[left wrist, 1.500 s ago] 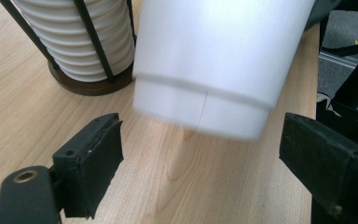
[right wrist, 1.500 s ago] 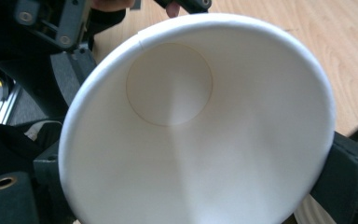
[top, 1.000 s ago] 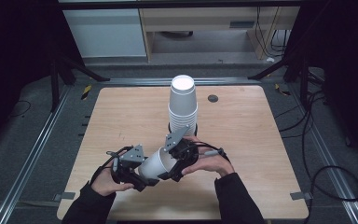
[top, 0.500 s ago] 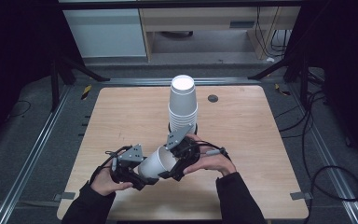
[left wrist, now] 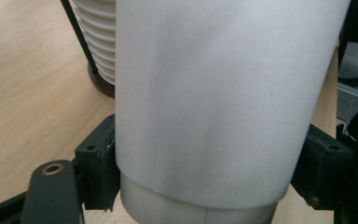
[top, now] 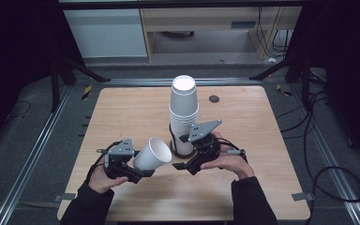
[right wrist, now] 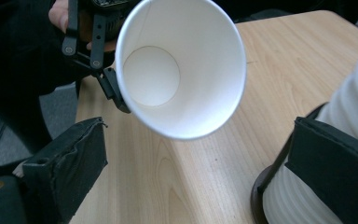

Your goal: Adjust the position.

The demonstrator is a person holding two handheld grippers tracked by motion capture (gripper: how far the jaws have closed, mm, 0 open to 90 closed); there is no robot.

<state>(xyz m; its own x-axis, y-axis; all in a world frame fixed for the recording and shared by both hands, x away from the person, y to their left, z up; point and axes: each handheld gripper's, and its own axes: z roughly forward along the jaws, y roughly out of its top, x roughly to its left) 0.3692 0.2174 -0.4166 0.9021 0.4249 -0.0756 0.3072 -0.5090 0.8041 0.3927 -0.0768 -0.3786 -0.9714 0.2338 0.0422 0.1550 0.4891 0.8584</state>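
Pale wood covers the table (top: 122,112), which sits on a dark floor with metal rails running along both sides and black stand legs behind it. Near the middle of the tabletop stands a tall stack of white paper cups (top: 183,112), upright in a dark round holder (top: 174,149) at its foot. The left gripper (top: 138,172), held low near the person's edge of the table, is clamped on a single white paper cup (top: 153,153); in the left gripper view its black jaws press the cup's wall from both sides near the base, having just been closing in on it. That cup is tipped on its side, off the table, with its open mouth facing toward the stack and the other hand. The right gripper (top: 180,159) hangs just beside the foot of the stack, its jaws spread apart with nothing between them; the right gripper view looks straight into the cup's empty inside (right wrist: 168,70).
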